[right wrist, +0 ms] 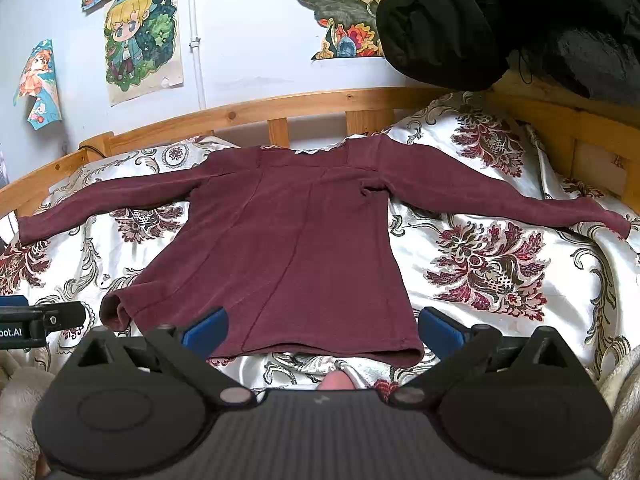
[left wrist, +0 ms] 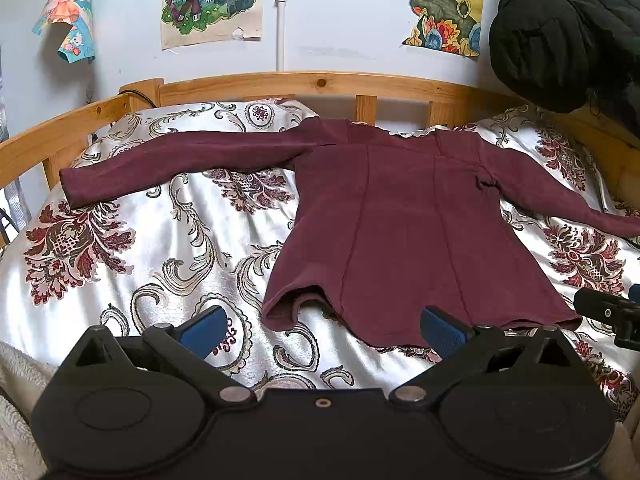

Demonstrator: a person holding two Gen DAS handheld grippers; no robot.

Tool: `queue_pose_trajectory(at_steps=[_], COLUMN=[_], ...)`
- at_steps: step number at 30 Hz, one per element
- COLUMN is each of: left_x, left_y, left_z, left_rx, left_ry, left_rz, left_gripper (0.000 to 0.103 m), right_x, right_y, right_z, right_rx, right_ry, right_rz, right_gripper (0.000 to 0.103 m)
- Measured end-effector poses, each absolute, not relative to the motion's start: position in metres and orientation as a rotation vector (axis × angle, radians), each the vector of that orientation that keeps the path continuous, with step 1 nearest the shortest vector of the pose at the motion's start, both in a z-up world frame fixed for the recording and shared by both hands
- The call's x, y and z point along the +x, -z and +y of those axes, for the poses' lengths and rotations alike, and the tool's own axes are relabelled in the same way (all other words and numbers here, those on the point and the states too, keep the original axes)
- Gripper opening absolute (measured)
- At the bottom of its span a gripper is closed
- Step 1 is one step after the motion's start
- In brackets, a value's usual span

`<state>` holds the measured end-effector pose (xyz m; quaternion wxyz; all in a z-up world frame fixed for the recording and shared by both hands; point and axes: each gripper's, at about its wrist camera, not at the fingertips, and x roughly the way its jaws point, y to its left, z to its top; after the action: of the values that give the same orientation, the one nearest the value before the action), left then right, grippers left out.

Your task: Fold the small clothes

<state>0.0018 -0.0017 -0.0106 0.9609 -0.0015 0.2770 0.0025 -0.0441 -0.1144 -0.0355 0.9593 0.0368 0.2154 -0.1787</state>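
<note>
A maroon long-sleeved top [left wrist: 400, 220] lies flat on the bed, neck toward the headboard, both sleeves spread out sideways. It also shows in the right wrist view [right wrist: 288, 240]. My left gripper [left wrist: 324, 330] is open and empty, hovering above the hem's left part, where a corner is curled up. My right gripper [right wrist: 322, 330] is open and empty, just above the hem's right part. The right gripper's tip shows at the left view's right edge [left wrist: 612, 312]; the left gripper's tip shows at the right view's left edge [right wrist: 40, 320].
A white satin bedspread [left wrist: 160, 248] with red floral patterns covers the bed. A wooden bed rail [left wrist: 320, 82] runs round the far side. A black jacket [left wrist: 568, 28] hangs at the upper right. Posters hang on the wall [left wrist: 212, 0].
</note>
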Motion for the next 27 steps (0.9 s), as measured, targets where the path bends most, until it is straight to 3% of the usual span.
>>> queue_pose_trajectory(at_steps=[27], left_x=[0.0032], left_y=[0.0176], left_z=[0.0020], left_rx=[-0.003], left_ry=[-0.004], left_rz=[0.566], left_gripper=[0.102], right_x=[-0.0457], right_y=[0.0396], right_z=[-0.1201], right_rx=[0.075], right_ry=[0.364], right_rz=[0.443], right_gripper=[0.103])
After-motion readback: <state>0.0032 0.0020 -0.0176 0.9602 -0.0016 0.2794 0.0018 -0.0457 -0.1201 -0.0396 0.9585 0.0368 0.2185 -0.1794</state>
